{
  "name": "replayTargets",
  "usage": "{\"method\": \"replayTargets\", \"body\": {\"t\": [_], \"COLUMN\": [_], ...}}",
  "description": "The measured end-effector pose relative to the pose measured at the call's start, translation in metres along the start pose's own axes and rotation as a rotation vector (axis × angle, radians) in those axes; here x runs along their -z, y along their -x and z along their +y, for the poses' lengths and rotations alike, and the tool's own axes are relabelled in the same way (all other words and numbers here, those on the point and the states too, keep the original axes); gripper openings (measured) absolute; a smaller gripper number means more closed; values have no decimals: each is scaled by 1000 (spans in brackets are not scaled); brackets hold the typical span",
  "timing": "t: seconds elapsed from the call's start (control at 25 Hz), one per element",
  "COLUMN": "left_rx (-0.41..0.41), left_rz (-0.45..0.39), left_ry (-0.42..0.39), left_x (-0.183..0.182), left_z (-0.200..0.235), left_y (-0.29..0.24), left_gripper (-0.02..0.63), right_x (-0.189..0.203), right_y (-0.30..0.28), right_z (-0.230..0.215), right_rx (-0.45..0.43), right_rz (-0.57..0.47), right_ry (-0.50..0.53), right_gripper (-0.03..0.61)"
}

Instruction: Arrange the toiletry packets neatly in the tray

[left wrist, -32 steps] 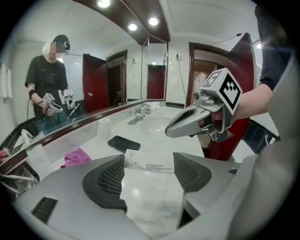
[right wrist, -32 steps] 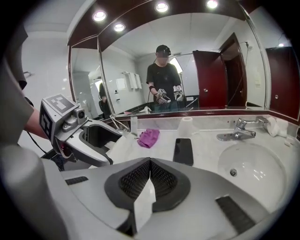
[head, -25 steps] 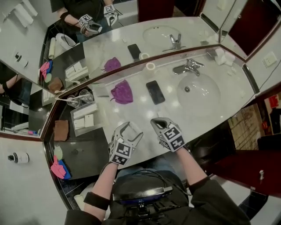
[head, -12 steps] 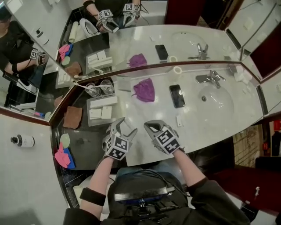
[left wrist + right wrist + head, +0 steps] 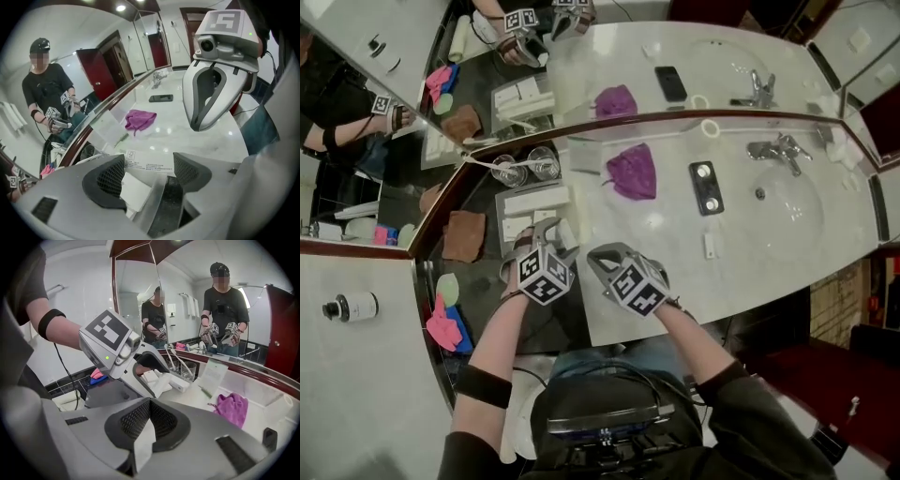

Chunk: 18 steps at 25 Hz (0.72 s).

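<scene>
While the person leans over the corner of the vanity, the left tongs (image 5: 149, 171) stand spread apart over the near end of the clear tray (image 5: 499, 212), which sits on the dark surface (image 5: 487, 314) just in front of two glasses (image 5: 525, 169). A small white packet (image 5: 135, 191) lies in the gap between the pads, close against the left one. The right pad is clear of it, so nothing is pinched. A long printed box (image 5: 146, 164) lies crosswise in the tray just past the tips.

Just beside them, the right tongs (image 5: 150, 420) are pressed together on a thin white sachet (image 5: 142, 446). Its edge pokes out below the pads. They point toward the tray from its right.

Further along the pale marble lie a purple cloth (image 5: 633, 172) and a phone (image 5: 707, 187), well apart from the tray.
</scene>
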<state>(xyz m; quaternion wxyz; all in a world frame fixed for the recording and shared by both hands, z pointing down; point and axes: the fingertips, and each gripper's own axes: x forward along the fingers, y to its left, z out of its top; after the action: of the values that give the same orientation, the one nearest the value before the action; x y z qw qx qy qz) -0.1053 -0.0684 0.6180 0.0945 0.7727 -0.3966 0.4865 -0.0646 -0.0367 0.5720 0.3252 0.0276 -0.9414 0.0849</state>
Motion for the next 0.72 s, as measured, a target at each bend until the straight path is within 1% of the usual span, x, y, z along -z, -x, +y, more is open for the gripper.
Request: {"method": "replayTargets", "body": {"t": [0.16,0.28,0.4,0.6,0.72], "left_rx": [47,83,110,149,170], "left_rz": [46,61,66,71,73], "left_ry": [-75,-104,-111,-99,-101], "left_x": [18,28,33,39,39], "left_z": [6,7,9,11,11], "left_y": [-19,-30,-40,-50,-56], "left_gripper": [327,327,327,327,328], "right_x": [-2,-1,5,10,13], "right_y": [-27,-39,-46,-47,-48], "right_z": [3,2,-1,-13,-17], "right_rx": [-18,-21,-15,31,36], "right_rz": [9,10,17,18,20], "right_ry": [2,-14,-38,-83,-97], "right_gripper": [17,17,17,16,17]}}
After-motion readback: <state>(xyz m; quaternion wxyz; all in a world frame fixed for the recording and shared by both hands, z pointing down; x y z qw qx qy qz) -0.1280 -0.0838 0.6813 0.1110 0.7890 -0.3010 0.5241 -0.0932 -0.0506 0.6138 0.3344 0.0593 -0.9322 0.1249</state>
